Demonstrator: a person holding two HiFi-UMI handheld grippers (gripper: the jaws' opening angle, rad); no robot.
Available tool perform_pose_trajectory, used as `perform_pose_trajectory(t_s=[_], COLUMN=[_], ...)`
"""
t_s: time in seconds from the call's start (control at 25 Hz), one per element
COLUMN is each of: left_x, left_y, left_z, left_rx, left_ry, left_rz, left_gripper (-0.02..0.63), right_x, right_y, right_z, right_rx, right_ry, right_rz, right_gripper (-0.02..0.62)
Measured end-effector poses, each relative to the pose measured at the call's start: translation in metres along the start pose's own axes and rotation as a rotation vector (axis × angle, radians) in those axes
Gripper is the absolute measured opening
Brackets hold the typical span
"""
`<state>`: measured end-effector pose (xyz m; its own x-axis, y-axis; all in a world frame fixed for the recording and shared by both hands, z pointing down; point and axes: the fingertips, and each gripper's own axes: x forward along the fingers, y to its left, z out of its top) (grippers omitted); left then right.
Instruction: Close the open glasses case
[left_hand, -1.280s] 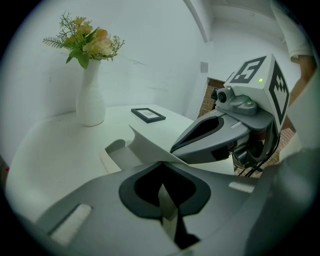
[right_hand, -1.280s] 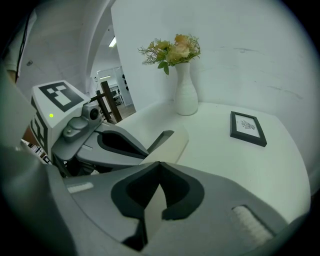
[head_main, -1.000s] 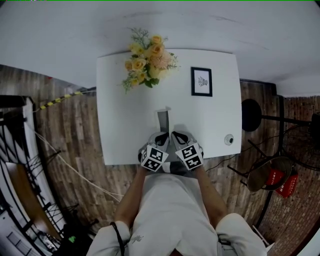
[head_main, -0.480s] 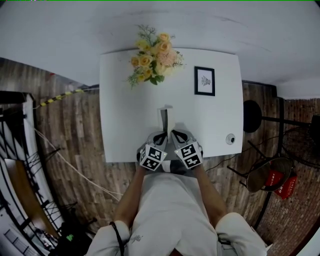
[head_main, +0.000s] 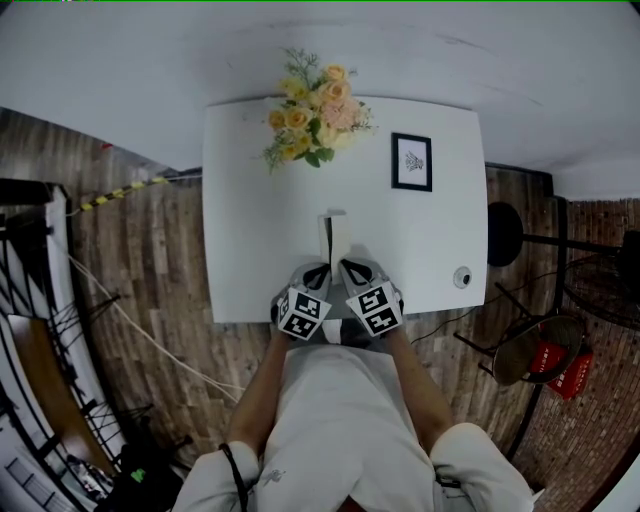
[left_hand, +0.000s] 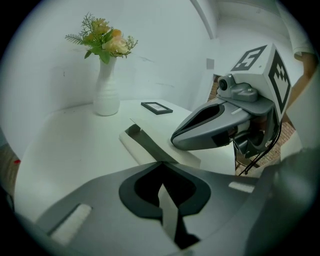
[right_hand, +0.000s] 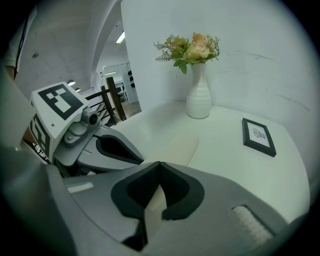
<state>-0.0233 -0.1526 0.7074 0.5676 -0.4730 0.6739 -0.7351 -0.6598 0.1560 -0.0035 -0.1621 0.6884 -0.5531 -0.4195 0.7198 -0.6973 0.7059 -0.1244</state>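
At the near edge of the white table (head_main: 250, 250), the left gripper (head_main: 320, 272) and the right gripper (head_main: 352, 270) sit side by side, almost touching. Both point away from the person, and their marker cubes hang just over the table's rim. Both forearms run up from the torso and converge toward the middle. Each gripper's own view shows its jaws drawn together, the tips meeting in a point. A thin pale sliver shows in the slit behind the tips, and whether anything is pinched there cannot be told. The glasses case (head_main: 340, 238) lies lengthwise on the table directly ahead of the two tips, with its near end right at them. It is partly open: a pale flap lies along its right side and a narrow grey inner strip shows along its left. Farther back, well apart from the case, a white vase of yellow and peach flowers (head_main: 315, 120) stands near the far edge. A small black picture frame (head_main: 412, 161) lies to its right. A small round object (head_main: 461, 277) rests near the table's right front corner. Nothing lies between the grippers and the case.
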Motion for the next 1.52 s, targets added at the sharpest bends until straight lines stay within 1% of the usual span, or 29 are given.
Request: perform_pose_trajectory(t_s=[0.56,1.28,1.52], left_x=[-0.002,0.000,0.000], left_y=[0.007,0.015,0.016], left_z=[-0.008,-0.023,-0.024], left_rx=[-0.015,0.015,0.015], left_ry=[0.036,0.118,0.120], left_rz=[0.021,0.046,0.040], left_gripper=[0.020,0.020,0.020], right_x=[0.005,0.016,0.020], right_y=[0.007,0.015,0.015], right_z=[0.002,0.001,0.001], right_rx=[-0.022,-0.054,-0.077], right_ry=[0.018,0.056,0.054], right_rz=[0.013,0.026,0.025], right_gripper=[0.003,0.003,0.003])
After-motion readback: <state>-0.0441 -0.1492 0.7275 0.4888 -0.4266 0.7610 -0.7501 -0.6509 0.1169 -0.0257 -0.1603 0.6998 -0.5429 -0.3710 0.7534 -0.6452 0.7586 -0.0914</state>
